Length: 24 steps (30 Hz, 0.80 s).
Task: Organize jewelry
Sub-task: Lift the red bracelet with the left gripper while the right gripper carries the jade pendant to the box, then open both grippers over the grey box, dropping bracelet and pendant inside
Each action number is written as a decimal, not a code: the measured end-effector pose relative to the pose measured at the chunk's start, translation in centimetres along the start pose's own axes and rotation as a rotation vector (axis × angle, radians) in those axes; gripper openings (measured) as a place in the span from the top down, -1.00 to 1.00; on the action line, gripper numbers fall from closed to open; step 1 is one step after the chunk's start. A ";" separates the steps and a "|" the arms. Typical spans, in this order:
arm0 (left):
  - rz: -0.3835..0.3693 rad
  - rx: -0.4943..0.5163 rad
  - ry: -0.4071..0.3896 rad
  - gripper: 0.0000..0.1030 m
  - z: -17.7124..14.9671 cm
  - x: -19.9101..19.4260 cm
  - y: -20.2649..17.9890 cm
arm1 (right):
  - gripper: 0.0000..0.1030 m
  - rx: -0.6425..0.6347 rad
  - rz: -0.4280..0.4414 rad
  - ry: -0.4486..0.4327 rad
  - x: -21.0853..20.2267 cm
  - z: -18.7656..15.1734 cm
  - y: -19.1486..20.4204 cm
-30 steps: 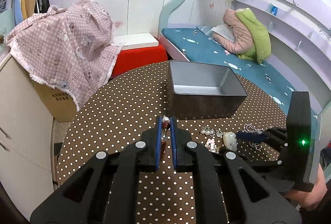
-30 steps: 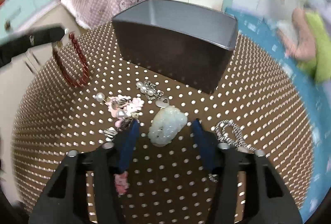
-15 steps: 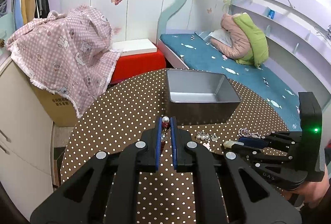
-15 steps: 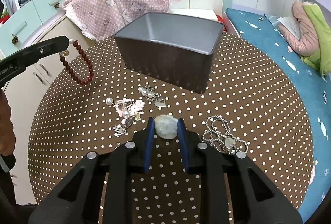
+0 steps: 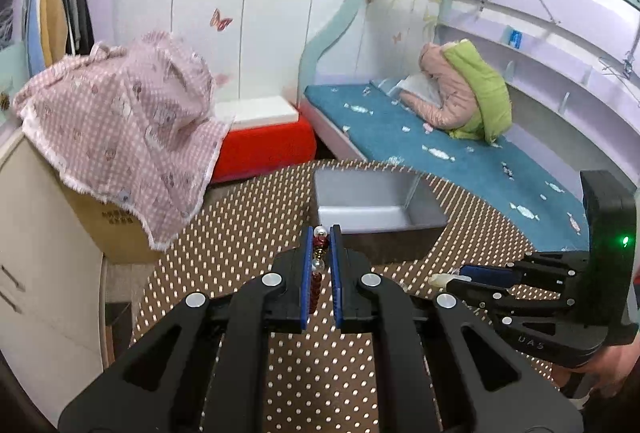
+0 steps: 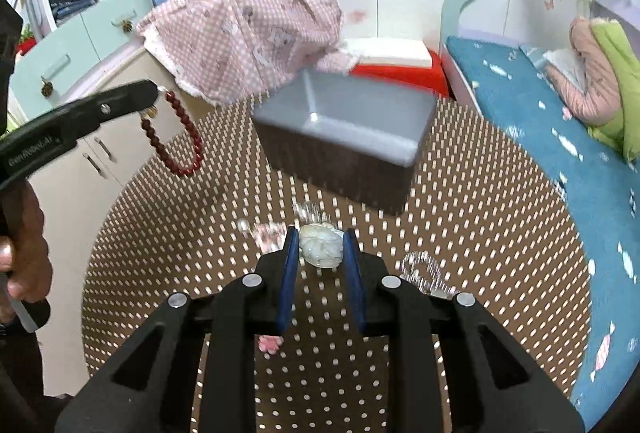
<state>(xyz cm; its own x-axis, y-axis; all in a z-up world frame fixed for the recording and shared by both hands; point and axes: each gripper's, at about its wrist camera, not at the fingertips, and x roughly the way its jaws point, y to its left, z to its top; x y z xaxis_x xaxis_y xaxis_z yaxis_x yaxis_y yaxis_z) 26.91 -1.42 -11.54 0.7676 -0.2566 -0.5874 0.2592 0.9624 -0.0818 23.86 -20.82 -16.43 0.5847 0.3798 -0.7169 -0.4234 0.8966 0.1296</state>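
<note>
My left gripper (image 5: 321,233) is shut on a dark red bead bracelet (image 5: 320,241), which hangs in a loop (image 6: 180,141) below its tip (image 6: 150,95), above the table's left side. In my right gripper (image 6: 320,237), shut, sits a pale green-white carved pendant (image 6: 320,252), lifted off the brown polka-dot table (image 6: 480,233). The left wrist view shows that gripper (image 5: 444,279) low on the right with the pendant's end (image 5: 437,277) poking out. An open grey box (image 6: 340,169) stands just beyond both grippers, its front wall (image 5: 384,247) facing me.
On the cloth below my right gripper lie a silver chain (image 6: 424,271), blurred pearl and pink pieces (image 6: 268,233) and a small pink charm (image 6: 269,344). A pink checked cloth (image 5: 120,129) covers a carton at the left. A blue bed (image 6: 560,137) runs along the right.
My right gripper closed on the pendant and lifted it off the table. Both grippers rose, and the bracelet now hangs higher; the box looks smaller and farther down.
</note>
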 end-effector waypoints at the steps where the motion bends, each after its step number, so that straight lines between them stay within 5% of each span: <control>1: -0.004 0.009 -0.014 0.84 0.6 -0.3 -0.2 | 0.61 -0.005 0.001 -0.017 -0.5 0.7 0.3; 11: -0.069 0.074 -0.131 0.84 8.4 -1.1 -2.3 | 0.60 -0.035 -0.002 -0.129 -2.1 8.2 -1.4; 24: -0.086 0.005 0.107 0.80 9.0 10.5 -1.7 | 0.57 0.072 -0.006 0.035 6.7 9.7 -5.5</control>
<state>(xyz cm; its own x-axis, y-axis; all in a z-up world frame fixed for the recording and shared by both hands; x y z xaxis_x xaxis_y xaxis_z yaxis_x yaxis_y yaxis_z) 39.77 -6.60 -10.33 0.6754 -0.3272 -0.6608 0.3246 0.9366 -0.1320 36.82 -21.02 -15.32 0.5621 0.3673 -0.7411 -0.3686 0.9133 0.1730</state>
